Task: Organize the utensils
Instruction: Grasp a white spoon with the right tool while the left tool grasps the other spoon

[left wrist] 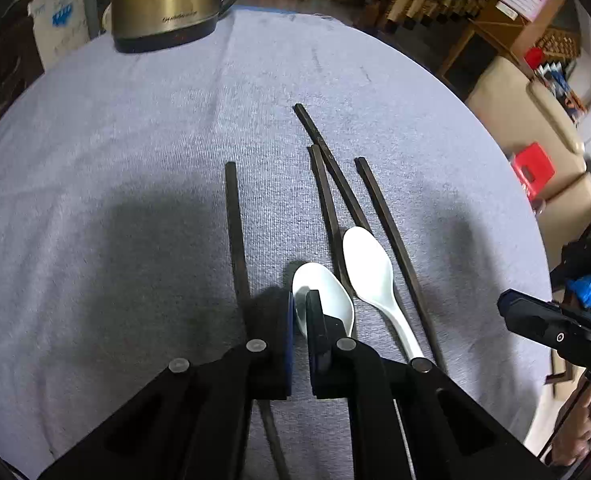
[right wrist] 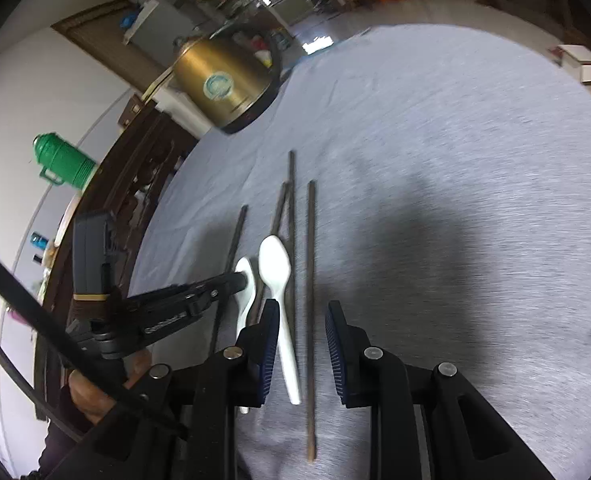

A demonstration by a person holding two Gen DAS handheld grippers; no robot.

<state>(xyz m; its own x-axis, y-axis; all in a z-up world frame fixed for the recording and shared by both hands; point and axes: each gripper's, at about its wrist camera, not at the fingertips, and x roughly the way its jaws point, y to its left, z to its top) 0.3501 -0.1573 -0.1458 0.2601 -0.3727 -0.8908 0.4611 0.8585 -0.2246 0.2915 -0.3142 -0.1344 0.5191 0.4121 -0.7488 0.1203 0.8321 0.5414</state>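
Observation:
Two white spoons and several dark chopsticks lie side by side on a grey cloth [left wrist: 115, 152]. My left gripper [left wrist: 300, 308] is shut on the rim of the left spoon's bowl [left wrist: 331, 292], which shows just past its fingertips. The other spoon [left wrist: 369, 264] lies free to the right, between two chopsticks [left wrist: 387, 224]. In the right wrist view my right gripper [right wrist: 303, 304] stands open above the free spoon's handle [right wrist: 289, 360] and one chopstick [right wrist: 310, 264], pads touching neither. There my left gripper [right wrist: 242, 278] reaches in from the left onto the left spoon [right wrist: 244, 266].
A gold electric kettle [left wrist: 167, 0] stands at the cloth's far edge. A lone chopstick [left wrist: 235, 232] lies left of the spoons. A green flask [right wrist: 61, 162] sits off the table at left. The table's rounded edge runs close on the right [left wrist: 535, 240].

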